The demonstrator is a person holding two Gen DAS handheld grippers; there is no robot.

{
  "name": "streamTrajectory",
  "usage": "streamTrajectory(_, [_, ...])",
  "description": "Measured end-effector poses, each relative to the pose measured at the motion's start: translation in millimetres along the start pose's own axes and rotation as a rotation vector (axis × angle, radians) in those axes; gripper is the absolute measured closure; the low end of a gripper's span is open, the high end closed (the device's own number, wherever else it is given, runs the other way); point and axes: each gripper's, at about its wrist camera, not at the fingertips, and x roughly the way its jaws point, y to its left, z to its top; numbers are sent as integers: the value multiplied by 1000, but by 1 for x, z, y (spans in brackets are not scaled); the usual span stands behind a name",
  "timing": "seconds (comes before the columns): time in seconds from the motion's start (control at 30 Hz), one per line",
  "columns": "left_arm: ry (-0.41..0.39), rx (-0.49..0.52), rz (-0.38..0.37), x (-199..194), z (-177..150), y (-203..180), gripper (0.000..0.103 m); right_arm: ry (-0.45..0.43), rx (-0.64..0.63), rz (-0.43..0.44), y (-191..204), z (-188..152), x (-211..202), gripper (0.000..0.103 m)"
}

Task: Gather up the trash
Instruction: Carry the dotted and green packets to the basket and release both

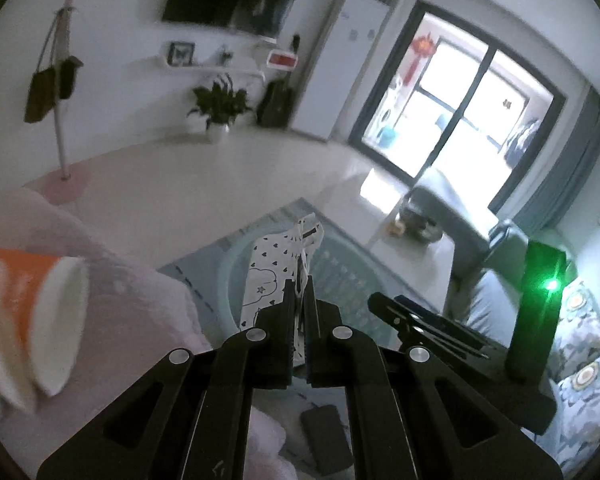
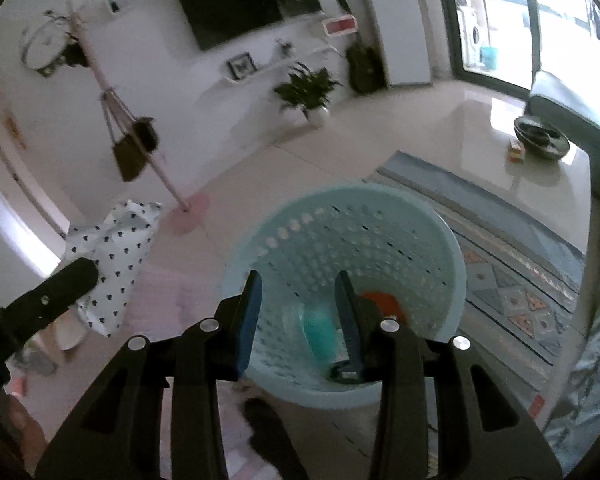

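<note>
Left gripper (image 1: 299, 292) has its fingers pressed together on a white paper bag (image 1: 270, 276) printed with small black hearts; the bag hangs forward of the fingertips, above a pale blue perforated basket (image 1: 340, 280) on a patterned rug (image 1: 204, 268). From the right wrist view the same bag (image 2: 118, 256) shows at far left, held up by the left gripper (image 2: 66, 278), to the left of the basket (image 2: 440, 248) and not inside it. Right gripper (image 2: 298, 280) has its fingers wide apart with nothing between them, hanging over the basket's near rim and pointing down into it. Inside, at the bottom: a teal item (image 2: 320, 330) and an orange item (image 2: 386, 304), both blurred, probably a bottle and a cup but hard to confirm. In the left wrist view an orange and white paper cup (image 1: 32, 316) lies on its side at the left edge, on pinkish cloth (image 1: 140, 320). Background: wall television (image 2: 248, 0), potted plant (image 2: 306, 88), coat stand (image 2: 132, 136) with a hanging bag, low white table (image 2: 548, 172) carrying a dark bowl (image 2: 540, 136), grey sofa (image 1: 480, 240) beside the glass door (image 1: 460, 96).
</note>
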Motion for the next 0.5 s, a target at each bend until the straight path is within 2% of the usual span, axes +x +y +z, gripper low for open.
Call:
streamTrajectory(0.17, [72, 10, -9, 41, 3, 1, 99, 54, 30, -54, -16, 3, 32, 68])
streamTrajectory(0.23, [81, 3, -21, 49, 3, 4, 83, 71, 37, -54, -22, 6, 37, 67])
streamTrajectory(0.27, [79, -7, -31, 50, 4, 5, 63, 71, 45, -51, -25, 7, 37, 61])
streamTrajectory(0.3, [68, -22, -36, 46, 3, 6, 46, 64, 53, -52, -27, 7, 36, 56])
streamTrajectory(0.33, [60, -30, -43, 43, 2, 6, 42, 57, 54, -53, -28, 8, 34, 47])
streamTrajectory(0.5, [32, -44, -56, 27, 2, 9, 39, 29, 40, -46, -26, 8, 16, 46])
